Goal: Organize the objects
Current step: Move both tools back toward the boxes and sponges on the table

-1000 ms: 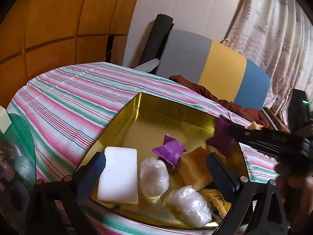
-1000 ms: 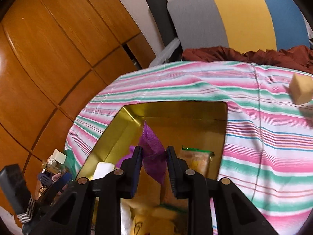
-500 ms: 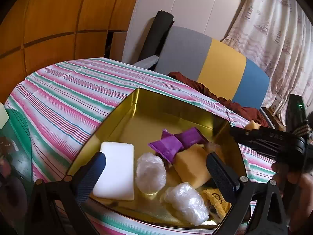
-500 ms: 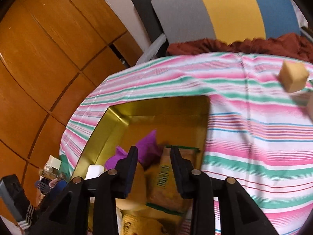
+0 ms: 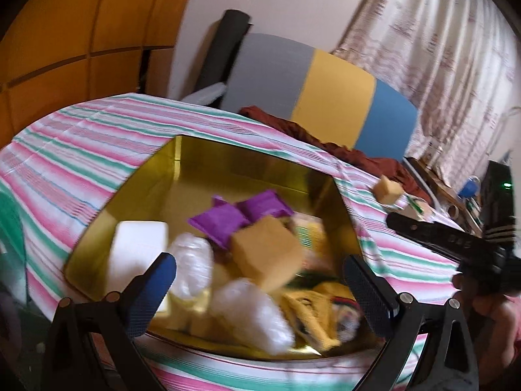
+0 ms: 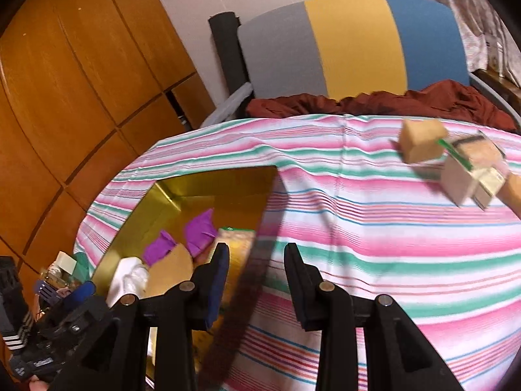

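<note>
The right gripper (image 6: pixel 257 280) hangs over the right-hand wall of the gold tin (image 6: pixel 182 192), its two dark fingers a little way apart with nothing between them; only the tin's edge and the striped cloth (image 6: pixel 374 228) show through the gap. The left gripper (image 5: pixel 260 280) is poised over the tin's near rim, its blue-padded fingers (image 5: pixel 153 286) spread wide and gripping nothing.

Inside the tin, two purple packets (image 5: pixel 241 216) lie side by side near the middle. Just in front of them sits a tan sponge block (image 5: pixel 267 254). A white bar (image 5: pixel 136 254) lies along the tin's left side, and two clear plastic bundles (image 5: pixel 250 312) rest toward its near edge, one of them beside the bar. Yellow printed wrappers (image 5: pixel 312 319) crowd the tin's near right corner, too blurred to read.

Outside the tin, well off to its far right on the cloth, sits another tan block (image 6: pixel 421 141). Touching or just beside that block is a green-banded wrapped pack (image 6: pixel 472 172); the blur hides whether they touch.

Behind the tin, past the table's far edge, a grey, yellow and blue panel (image 6: pixel 355 42) stands upright with a rust-red cloth (image 6: pixel 374 102) bunched at its foot. A dark roll (image 6: pixel 228 55) leans by the panel's left edge, and wooden panelling (image 6: pixel 81 81) fills the wall left of the tin.
</note>
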Motion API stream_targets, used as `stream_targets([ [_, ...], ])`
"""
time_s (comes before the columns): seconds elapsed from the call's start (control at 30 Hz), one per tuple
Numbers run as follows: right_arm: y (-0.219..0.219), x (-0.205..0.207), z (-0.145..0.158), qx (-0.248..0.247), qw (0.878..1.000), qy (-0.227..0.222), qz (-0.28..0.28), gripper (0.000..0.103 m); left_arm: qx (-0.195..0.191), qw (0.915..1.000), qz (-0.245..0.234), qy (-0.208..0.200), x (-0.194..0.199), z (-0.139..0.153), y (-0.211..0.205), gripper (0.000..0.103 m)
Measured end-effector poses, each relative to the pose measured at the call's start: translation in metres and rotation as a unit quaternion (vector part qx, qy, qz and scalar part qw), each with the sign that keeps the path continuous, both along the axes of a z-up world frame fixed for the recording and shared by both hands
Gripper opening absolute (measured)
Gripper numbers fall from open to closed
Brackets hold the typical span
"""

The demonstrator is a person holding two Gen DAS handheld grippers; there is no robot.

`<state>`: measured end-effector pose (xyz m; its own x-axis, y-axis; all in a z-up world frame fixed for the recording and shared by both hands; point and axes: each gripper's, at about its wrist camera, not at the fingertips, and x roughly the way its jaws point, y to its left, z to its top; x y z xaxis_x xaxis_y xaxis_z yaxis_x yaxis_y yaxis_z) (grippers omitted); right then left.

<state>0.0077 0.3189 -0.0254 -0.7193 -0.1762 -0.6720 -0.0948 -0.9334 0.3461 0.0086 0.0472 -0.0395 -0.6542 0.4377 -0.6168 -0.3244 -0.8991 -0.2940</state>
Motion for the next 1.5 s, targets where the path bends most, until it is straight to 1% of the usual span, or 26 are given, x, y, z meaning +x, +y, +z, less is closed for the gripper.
stream_targets([
  [0.23, 0.031, 0.026, -0.028, -0.012, 0.999, -0.026, -0.041, 0.035, -0.010, 0.9972, -0.064, 0.038, 0.026, 0.014, 0.032, 0.103],
  [0.37, 0.061, 0.044, -0.048, -0.011, 0.996, -0.048, -0.077, 0.035, -0.008, 0.9940, -0.098, 0.047, 0.041, 0.018, 0.052, 0.103],
  [0.53, 0.111, 0.067, -0.061, -0.009, 0.988, -0.060, -0.141, 0.035, -0.002, 0.9900, -0.135, 0.042, 0.057, 0.018, 0.082, 0.103],
  [0.57, 0.126, 0.073, -0.063, -0.009, 0.985, -0.063, -0.161, 0.036, 0.000, 0.9892, -0.142, 0.036, 0.060, 0.017, 0.089, 0.103],
  [0.6, 0.137, 0.076, -0.064, -0.010, 0.983, -0.064, -0.174, 0.040, 0.002, 0.9885, -0.148, 0.031, 0.062, 0.016, 0.096, 0.103],
  [0.7, 0.171, 0.087, -0.067, -0.017, 0.973, -0.070, -0.220, 0.041, 0.005, 0.9859, -0.167, 0.013, 0.068, 0.012, 0.118, 0.103],
  [0.77, 0.194, 0.090, -0.066, -0.024, 0.968, -0.064, -0.242, 0.042, 0.005, 0.9839, -0.179, 0.007, 0.071, 0.010, 0.130, 0.103],
  [0.87, 0.213, 0.084, -0.058, -0.020, 0.964, -0.053, -0.259, 0.045, -0.003, 0.9813, -0.193, 0.002, 0.076, 0.008, 0.145, 0.103],
  [1.03, 0.238, 0.051, -0.042, -0.026, 0.962, -0.029, -0.269, 0.046, -0.014, 0.9797, -0.200, -0.005, 0.081, 0.006, 0.158, 0.103],
  [1.13, 0.255, 0.025, -0.025, -0.017, 0.959, 0.000, -0.282, 0.046, -0.019, 0.9804, -0.196, -0.007, 0.080, 0.004, 0.156, 0.103],
  [1.2, 0.268, 0.011, -0.018, -0.014, 0.956, 0.010, -0.292, 0.046, -0.023, 0.9815, -0.190, -0.010, 0.078, 0.003, 0.153, 0.103],
  [1.3, 0.287, -0.014, -0.016, -0.025, 0.954, 0.004, -0.298, 0.046, -0.025, 0.9832, -0.180, -0.018, 0.073, -0.001, 0.149, 0.103],
  [1.33, 0.290, -0.021, -0.017, -0.029, 0.956, 0.002, -0.293, 0.046, -0.026, 0.9839, -0.176, -0.020, 0.072, -0.002, 0.148, 0.103],
  [1.43, 0.287, -0.043, -0.027, -0.038, 0.969, -0.024, -0.243, 0.045, -0.023, 0.9851, -0.168, -0.030, 0.067, -0.004, 0.145, 0.103],
  [1.47, 0.278, -0.044, -0.027, -0.043, 0.977, -0.011, -0.208, 0.042, -0.022, 0.9852, -0.167, -0.031, 0.067, -0.005, 0.145, 0.103],
  [1.5, 0.270, -0.044, -0.027, -0.043, 0.982, -0.007, -0.183, 0.040, -0.022, 0.9854, -0.166, -0.031, 0.066, -0.006, 0.145, 0.103],
])
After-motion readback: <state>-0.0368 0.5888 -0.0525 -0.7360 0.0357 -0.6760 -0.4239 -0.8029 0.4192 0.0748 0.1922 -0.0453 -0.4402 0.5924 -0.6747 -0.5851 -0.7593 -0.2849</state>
